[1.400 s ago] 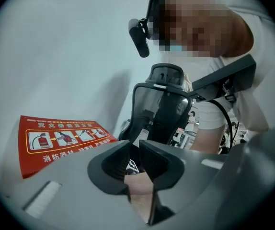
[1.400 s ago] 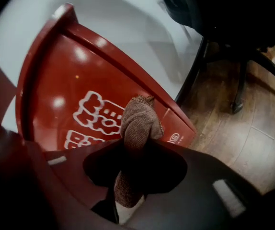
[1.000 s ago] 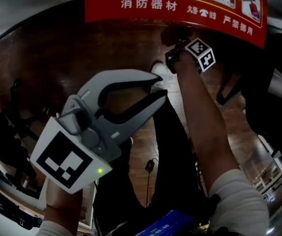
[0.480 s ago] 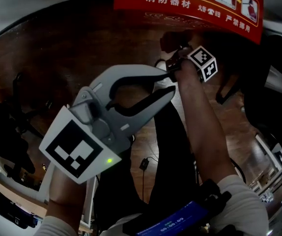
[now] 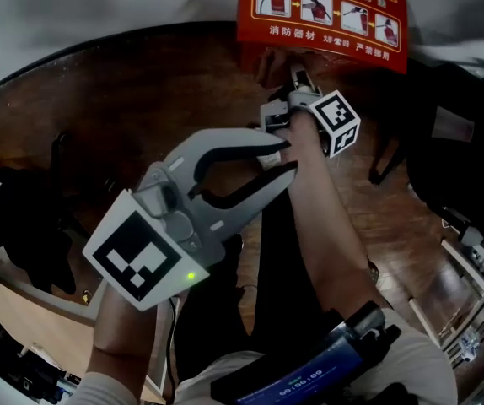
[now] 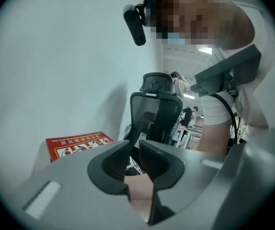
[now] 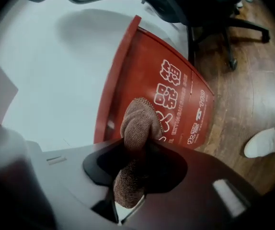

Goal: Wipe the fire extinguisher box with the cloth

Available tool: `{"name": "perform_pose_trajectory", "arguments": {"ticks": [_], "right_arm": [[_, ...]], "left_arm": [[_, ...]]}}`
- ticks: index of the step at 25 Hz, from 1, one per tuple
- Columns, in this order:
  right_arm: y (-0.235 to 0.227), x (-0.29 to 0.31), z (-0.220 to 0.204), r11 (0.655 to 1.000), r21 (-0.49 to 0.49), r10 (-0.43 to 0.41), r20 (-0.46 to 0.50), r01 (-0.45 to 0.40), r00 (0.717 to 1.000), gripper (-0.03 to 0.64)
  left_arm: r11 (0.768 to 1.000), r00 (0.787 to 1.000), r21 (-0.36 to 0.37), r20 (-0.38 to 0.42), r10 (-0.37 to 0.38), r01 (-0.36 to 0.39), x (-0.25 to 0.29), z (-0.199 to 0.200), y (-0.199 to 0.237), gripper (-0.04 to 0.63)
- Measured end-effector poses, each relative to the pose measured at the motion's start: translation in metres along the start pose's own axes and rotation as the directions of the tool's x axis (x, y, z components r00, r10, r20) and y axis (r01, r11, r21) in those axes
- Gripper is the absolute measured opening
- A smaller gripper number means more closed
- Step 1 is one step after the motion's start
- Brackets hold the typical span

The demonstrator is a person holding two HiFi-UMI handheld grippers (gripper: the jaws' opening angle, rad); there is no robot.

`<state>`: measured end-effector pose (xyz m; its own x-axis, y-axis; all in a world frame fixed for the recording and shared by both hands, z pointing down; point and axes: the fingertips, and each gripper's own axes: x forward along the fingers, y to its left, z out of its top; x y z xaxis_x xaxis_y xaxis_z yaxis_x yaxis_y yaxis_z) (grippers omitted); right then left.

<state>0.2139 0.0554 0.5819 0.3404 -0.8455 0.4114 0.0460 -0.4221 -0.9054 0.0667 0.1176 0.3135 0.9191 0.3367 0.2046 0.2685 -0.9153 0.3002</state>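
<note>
Jaws of your left gripper (image 5: 286, 157) are standing a little apart, gripping nothing. You are holding that gripper nearest to you, above the wooden floor (image 5: 141, 99), and it is pointing roughly toward the box. Your right forearm (image 5: 326, 218) is stretching past it. At the end of that arm your right gripper (image 5: 297, 99) is reaching forward, its jaws clamping the brown cloth (image 7: 137, 123), which is bulging out of them in a folded lump. A white shoe (image 7: 264, 143) is resting on the floor short of the box. In the right gripper view the lump is showing right in front of the red face of the box (image 7: 176, 95), though I cannot tell whether it is actually touching. The box is standing on the floor against the white wall (image 7: 56, 71). A black chair (image 7: 214, 4) is standing near it, farther along the wall.
</note>
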Motion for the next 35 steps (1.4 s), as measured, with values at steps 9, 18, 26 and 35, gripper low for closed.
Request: {"name": "perform_pose_trajectory", "arguments": {"ticks": [9,18,26,35], "right_arm": [[-0.081,0.055,-0.018,0.992,0.01,-0.128,-0.021,0.129,0.991,0.118],[-0.197,0.113,-0.025,0.976,-0.029,-0.217,-0.071,0.215,0.974,0.117],[-0.263,0.137,-0.029,0.953,-0.098,-0.297,-0.13,0.286,0.946,0.117],[-0.161,0.048,-0.055,0.941,-0.259,-0.299,-0.346,0.216,0.889,0.118]], "left_arm": [[0.997,0.999,-0.059,-0.002,0.049,-0.049,0.004,-0.029,0.03,0.061],[0.987,0.995,-0.129,-0.024,0.098,-0.1,0.023,-0.097,0.078,0.061],[0.981,0.992,-0.149,-0.044,0.117,-0.122,0.023,-0.123,0.089,0.062],[0.967,0.985,-0.186,-0.036,0.17,-0.174,0.014,-0.046,0.077,0.063]]}}
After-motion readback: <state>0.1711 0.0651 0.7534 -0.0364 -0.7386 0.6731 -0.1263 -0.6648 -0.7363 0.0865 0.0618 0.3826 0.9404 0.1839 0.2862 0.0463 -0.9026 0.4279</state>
